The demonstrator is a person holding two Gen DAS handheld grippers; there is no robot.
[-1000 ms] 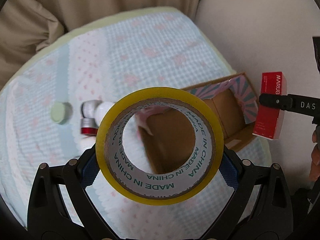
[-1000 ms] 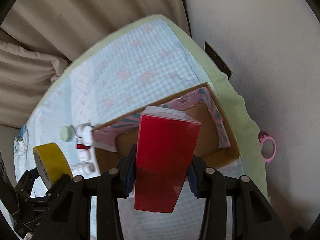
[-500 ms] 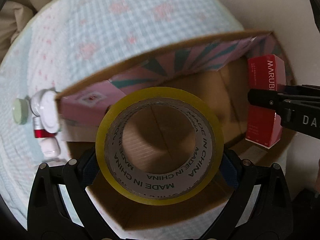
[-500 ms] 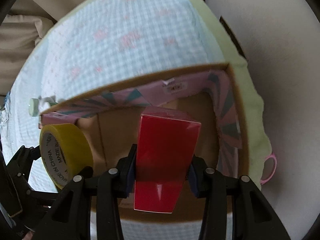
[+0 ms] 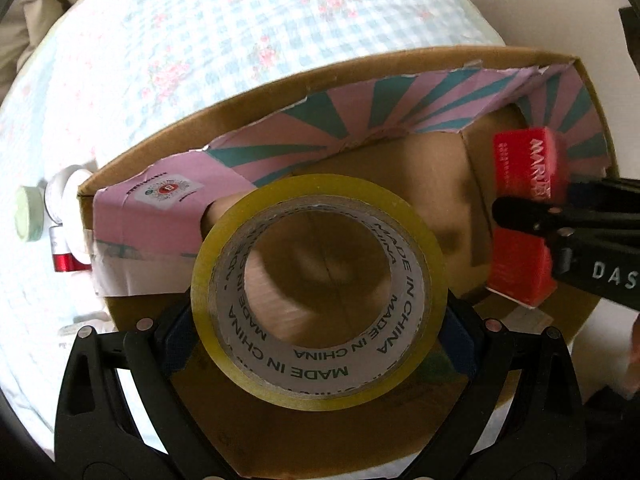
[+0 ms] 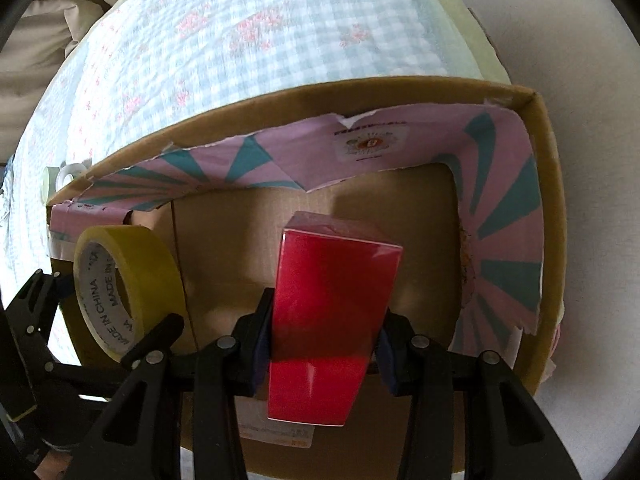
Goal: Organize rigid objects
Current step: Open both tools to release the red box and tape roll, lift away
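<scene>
A bed (image 5: pixel 248 40) covered in a blue-and-white checked quilt with pink flowers carried everything. An open cardboard box (image 5: pixel 400 58), lined with pink-and-teal paper, sat directly on the quilt near its right edge. Just beside the box's left wall lay a pale green round lid (image 5: pixel 27 214) and some small white and red containers (image 5: pixel 66 216), crowded together.

Both fisheye views show strong barrel distortion with dark vignetted corners. Daylight overexposes the checked bedspread (image 5: pixel 280 20), washing out its pattern at left. The cardboard box (image 6: pixel 548 200) interior is dim and shadowed. The red carton (image 5: pixel 520 216) is motion-blurred in the left wrist view; its lettering smears. The tape roll (image 5: pixel 320 292) is sharp, its print legible.
</scene>
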